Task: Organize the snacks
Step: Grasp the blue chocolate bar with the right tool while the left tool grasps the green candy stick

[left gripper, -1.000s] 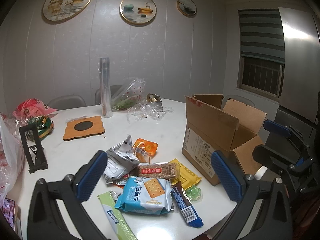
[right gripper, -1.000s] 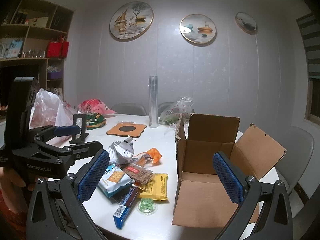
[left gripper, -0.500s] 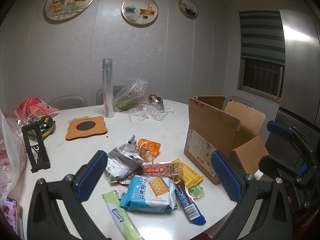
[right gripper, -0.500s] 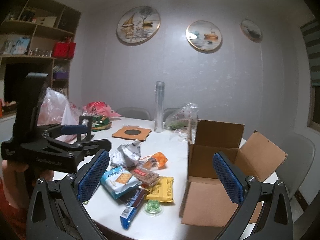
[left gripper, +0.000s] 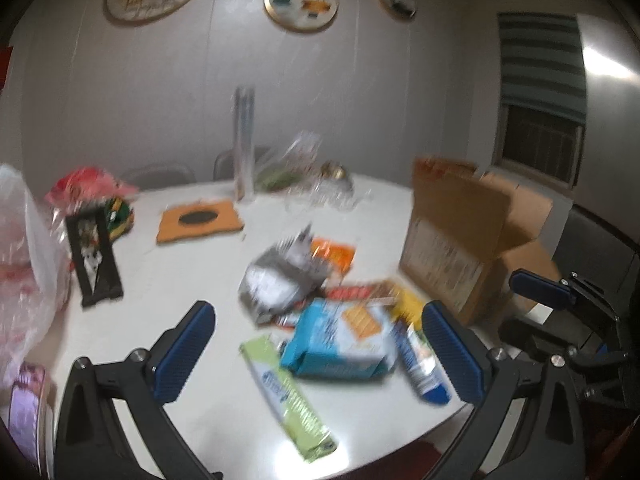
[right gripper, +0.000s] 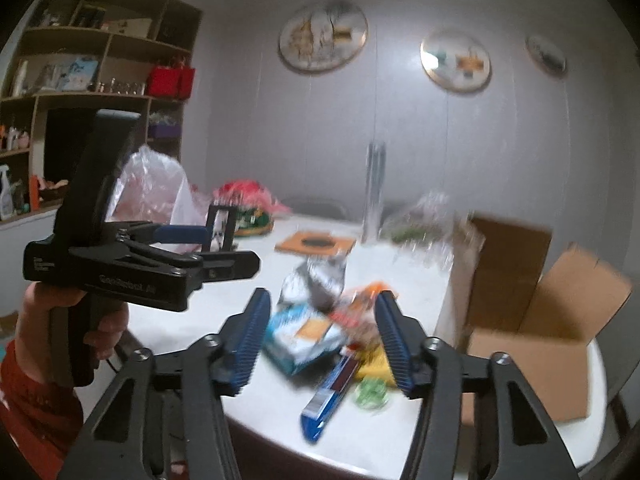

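Snack pile on white desk (left gripper: 192,280), frames blurred. Blue cracker pack (left gripper: 340,338) lies flat at front of pile, light-green bar (left gripper: 288,396) beside it toward the desk edge, angled. Dark-blue bar (left gripper: 418,364) on its other side, near a small green candy (right gripper: 372,394). Crumpled silver bag (left gripper: 280,276) behind, orange packet (left gripper: 334,254) next to it. Red-label bar (left gripper: 356,294) and yellow packet (left gripper: 408,306) overlap mid-pile. Open cardboard box (left gripper: 472,236) stands just beside the pile, flaps up.
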